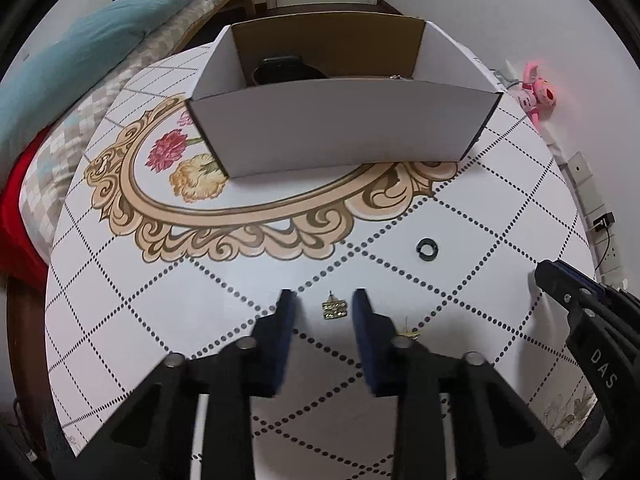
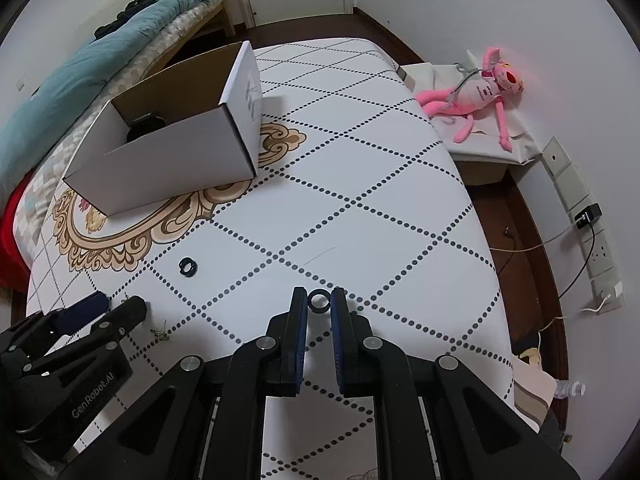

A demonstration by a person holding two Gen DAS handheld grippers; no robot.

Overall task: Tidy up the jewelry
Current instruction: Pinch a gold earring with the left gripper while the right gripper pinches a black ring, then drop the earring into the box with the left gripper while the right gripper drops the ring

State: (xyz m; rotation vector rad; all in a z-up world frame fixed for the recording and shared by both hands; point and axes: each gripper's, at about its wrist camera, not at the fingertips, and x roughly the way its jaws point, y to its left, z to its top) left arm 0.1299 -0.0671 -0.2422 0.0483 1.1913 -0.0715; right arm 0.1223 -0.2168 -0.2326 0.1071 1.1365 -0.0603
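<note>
Your right gripper (image 2: 319, 300) pinches a small black ring (image 2: 319, 301) at its fingertips, low over the desk (image 2: 400, 208). Keep it clenched and level as you carry it to the far-left cardboard box (image 2: 168, 160); smooth hoops slip. Your left gripper (image 1: 325, 307) stands released around a flat gold earring (image 1: 335, 309). Another ring (image 1: 426, 249) lies far right of it.

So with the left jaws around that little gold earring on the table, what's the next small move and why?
Probably close the left gripper on the gold earring: it lies between the open jaws, not yet pinched. The right gripper already pinches a black ring, so both could then go to the box.
</note>
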